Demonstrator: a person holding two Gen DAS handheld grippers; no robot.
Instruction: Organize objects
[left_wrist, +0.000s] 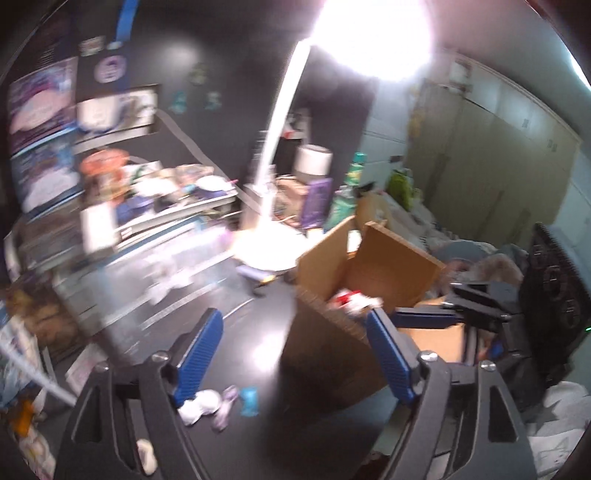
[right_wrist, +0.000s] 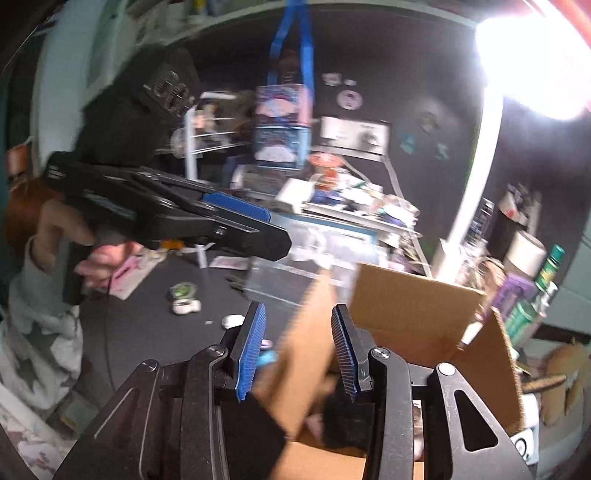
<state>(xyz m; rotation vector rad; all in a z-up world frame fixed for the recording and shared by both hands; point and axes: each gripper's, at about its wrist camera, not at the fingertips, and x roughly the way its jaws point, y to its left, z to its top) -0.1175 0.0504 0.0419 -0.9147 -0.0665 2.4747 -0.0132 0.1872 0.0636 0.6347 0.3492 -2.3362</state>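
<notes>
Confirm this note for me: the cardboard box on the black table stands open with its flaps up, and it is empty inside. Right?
Not quite. The cardboard box does stand open on the black table with its flaps up, but it is not empty: the left wrist view shows red and white items lying inside it.

Cardboard box (left_wrist: 332, 343) blocks right; black tabletop (left_wrist: 255, 332) left free.

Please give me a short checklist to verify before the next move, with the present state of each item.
1. Left gripper open and empty: ok.
2. Box open at the top: ok.
3. Right gripper jaws straddle a box flap; whether the pads press it: cannot tell.
4. Small items left on the table: not ok, still to collect.
5. Sharp view: not ok, both blurred.
</notes>
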